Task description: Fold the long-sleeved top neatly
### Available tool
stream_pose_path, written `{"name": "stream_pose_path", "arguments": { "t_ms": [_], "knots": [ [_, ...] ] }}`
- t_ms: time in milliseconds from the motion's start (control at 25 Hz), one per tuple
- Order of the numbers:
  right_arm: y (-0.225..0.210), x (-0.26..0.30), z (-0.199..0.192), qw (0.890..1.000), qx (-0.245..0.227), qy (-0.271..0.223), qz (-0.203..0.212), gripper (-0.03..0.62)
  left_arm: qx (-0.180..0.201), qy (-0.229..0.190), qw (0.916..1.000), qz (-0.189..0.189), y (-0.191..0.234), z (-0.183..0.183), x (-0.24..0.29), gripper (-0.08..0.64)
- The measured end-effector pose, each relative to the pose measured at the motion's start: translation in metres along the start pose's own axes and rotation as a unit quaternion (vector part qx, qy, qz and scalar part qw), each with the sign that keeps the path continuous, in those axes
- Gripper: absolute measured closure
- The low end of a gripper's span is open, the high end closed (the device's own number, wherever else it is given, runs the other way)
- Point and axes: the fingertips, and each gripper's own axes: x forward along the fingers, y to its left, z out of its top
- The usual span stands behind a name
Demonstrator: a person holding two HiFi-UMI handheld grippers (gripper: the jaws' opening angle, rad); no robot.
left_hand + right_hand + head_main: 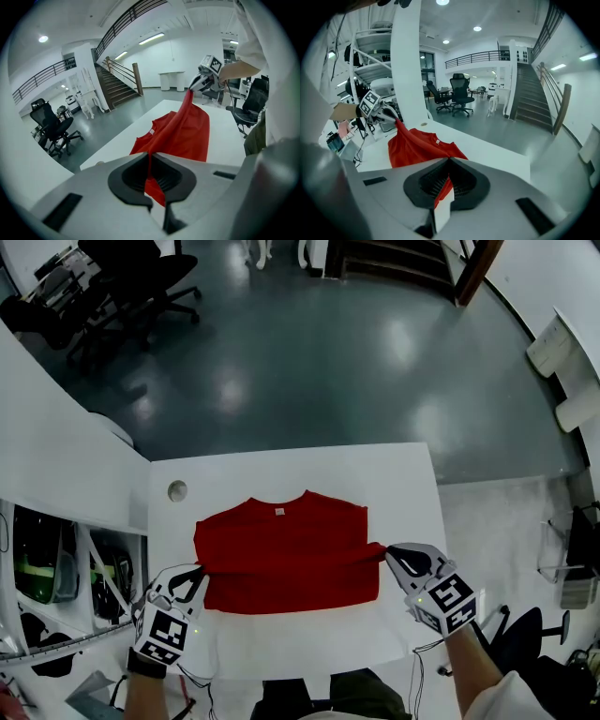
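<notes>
1. Left gripper (194, 572) shut tight on the top's (286, 554) left edge;
2. Right gripper (390, 552) shut tight on its right edge;
3. Top on table (281, 465), collar far; cloth raised between grippers.

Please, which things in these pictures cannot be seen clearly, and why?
- The sleeves of the red top: seen in no view; the body cloth may cover them.
- The round thing on the table: head view, too small to name.
- The neck label: every view, too small to read.
</notes>
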Motion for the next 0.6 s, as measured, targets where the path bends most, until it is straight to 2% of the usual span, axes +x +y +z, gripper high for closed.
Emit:
{"name": "stream_pose_path", "arguments": {
  "t_ms": [240,600],
  "knots": [
    [-0.023,0.019,0.018,1.000,0.003,-0.004,0.001,0.572,-0.008,-0.007,0.9999,-0.008,0.026,0.017,0.019,0.535],
    [-0.046,0.061,0.018,1.000,0.017,0.012,0.001,0.572,-0.033,-0.002,0.9995,0.001,0.058,0.016,0.058,0.534]
  ]
}}
